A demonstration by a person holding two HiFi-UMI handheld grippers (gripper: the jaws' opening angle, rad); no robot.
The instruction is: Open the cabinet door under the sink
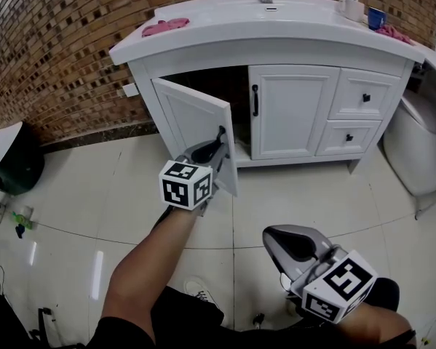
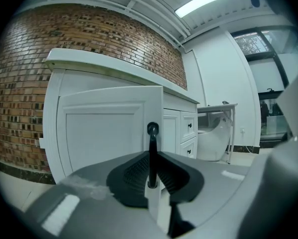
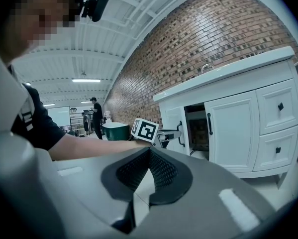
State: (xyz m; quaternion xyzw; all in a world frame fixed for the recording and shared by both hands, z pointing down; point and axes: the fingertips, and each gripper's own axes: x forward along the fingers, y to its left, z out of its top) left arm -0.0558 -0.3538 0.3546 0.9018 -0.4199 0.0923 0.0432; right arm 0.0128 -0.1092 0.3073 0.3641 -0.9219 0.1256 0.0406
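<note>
Where the left gripper [image 1: 216,145] ends, a little left of the middle of the head view, we see the black handle [image 1: 221,131] of the cabinet door [image 1: 192,115] standing between its jaws. In the left gripper view the handle [image 2: 152,138] is an upright black bar in the middle of the frame. The two dark pads of the left gripper [image 2: 153,169] press on its lower part from both sides, so the jaws are only narrowly apart, closed on the bar. The cabinet door [image 2: 104,133] fills the left half of that view, just behind the jaws.

The door is white, with a recessed panel, and its handle sits near the free edge. It is swung out from the cabinet [image 1: 140,78] toward the lower part of the head view, and a dark opening shows behind it under the countertop [image 1: 225,31]. To the right of the opening we see a second door [image 1: 294,111], which is closed.

The right gripper [image 1: 277,235] is at the lower right of the head view, well apart from the door. In its own view the jaws of the right gripper [image 3: 149,152] meet at the tips and hold nothing.
</note>
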